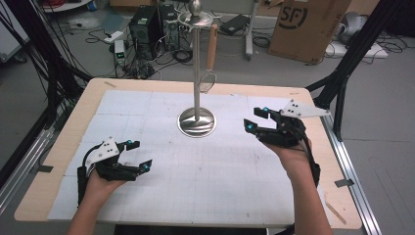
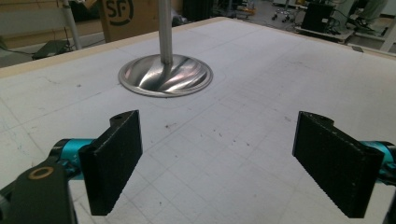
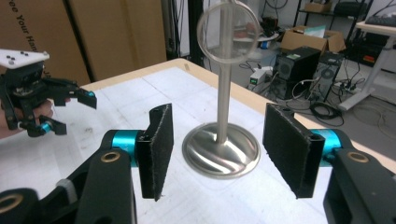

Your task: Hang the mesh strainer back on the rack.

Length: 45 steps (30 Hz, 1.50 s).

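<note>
A steel stand [image 1: 196, 122] with a round base and a tall pole rises at the middle back of the white gridded mat. A small wire-mesh strainer with a wooden handle [image 1: 211, 49] hangs from its top hook. My left gripper [image 1: 139, 154] hovers low at the front left, open and holding nothing. In the left gripper view its jaws [image 2: 219, 163] stand wide apart, facing the stand's base [image 2: 164, 75]. My right gripper [image 1: 255, 118] is to the right of the stand, open with nothing between the pads. In the right gripper view [image 3: 231, 149] the base [image 3: 221, 150] and the strainer ring [image 3: 227, 33] lie ahead.
The mat [image 1: 220, 171] covers a wooden table with bare edges. Behind it on the floor are computer towers [image 1: 147, 24], cables and a cardboard box [image 1: 306, 24]. Black frame legs [image 1: 342, 83] stand at the right back corner. The left gripper [image 3: 74, 114] shows far off in the right gripper view.
</note>
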Available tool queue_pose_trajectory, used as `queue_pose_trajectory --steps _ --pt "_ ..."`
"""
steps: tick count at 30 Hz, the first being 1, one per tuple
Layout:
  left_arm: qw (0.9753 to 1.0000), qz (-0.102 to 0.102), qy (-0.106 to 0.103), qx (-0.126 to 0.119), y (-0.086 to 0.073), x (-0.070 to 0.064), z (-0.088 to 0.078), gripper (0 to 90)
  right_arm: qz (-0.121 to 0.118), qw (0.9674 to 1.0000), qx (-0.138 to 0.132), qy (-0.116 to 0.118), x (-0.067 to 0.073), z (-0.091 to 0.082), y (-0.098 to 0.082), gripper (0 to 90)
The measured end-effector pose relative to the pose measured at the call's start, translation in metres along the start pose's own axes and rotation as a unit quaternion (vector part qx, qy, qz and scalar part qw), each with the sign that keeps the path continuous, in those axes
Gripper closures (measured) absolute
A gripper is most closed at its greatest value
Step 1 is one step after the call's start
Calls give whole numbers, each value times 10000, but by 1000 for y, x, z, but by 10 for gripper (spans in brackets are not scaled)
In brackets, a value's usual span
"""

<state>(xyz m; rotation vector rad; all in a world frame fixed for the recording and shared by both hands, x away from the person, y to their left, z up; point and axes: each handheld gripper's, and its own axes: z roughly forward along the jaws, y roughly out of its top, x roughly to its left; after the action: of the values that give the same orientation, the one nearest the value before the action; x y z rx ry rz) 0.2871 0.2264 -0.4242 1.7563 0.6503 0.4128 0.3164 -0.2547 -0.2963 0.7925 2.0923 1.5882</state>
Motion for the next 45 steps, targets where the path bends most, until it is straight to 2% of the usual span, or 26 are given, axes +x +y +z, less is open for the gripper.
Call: queue_pose_trajectory --steps 9,19,25,30,32,33,38,40,45 --pt "10000 14 -6 23 0 -1 1 164 77 9999 56 -113 0 -8 -28 395" --pt "10000 40 -36 29 0 -2 1 164 152 9997 96 -145 4 -15 -58 380" --pt "10000 29 -40 37 0 -2 1 164 238 9996 33 -179 5 -19 -76 370" --pt "10000 25 -51 50 0 -3 1 164 283 9994 110 -172 9 -20 -93 357" --pt "9999 39 -79 58 -1 -4 2 164 271 9990 307 -175 9 -19 -96 343" --pt "9999 39 -78 62 0 -5 3 164 253 9990 300 -228 10 -19 -96 341" --pt "10000 27 -78 47 0 -4 3 164 315 9992 170 -190 11 -21 -100 332" --pt "9999 22 -97 46 0 -4 2 164 419 9988 168 -168 11 -20 -101 328" --pt "10000 -11 -94 18 0 -3 3 164 471 9986 175 -176 10 -18 -105 301"
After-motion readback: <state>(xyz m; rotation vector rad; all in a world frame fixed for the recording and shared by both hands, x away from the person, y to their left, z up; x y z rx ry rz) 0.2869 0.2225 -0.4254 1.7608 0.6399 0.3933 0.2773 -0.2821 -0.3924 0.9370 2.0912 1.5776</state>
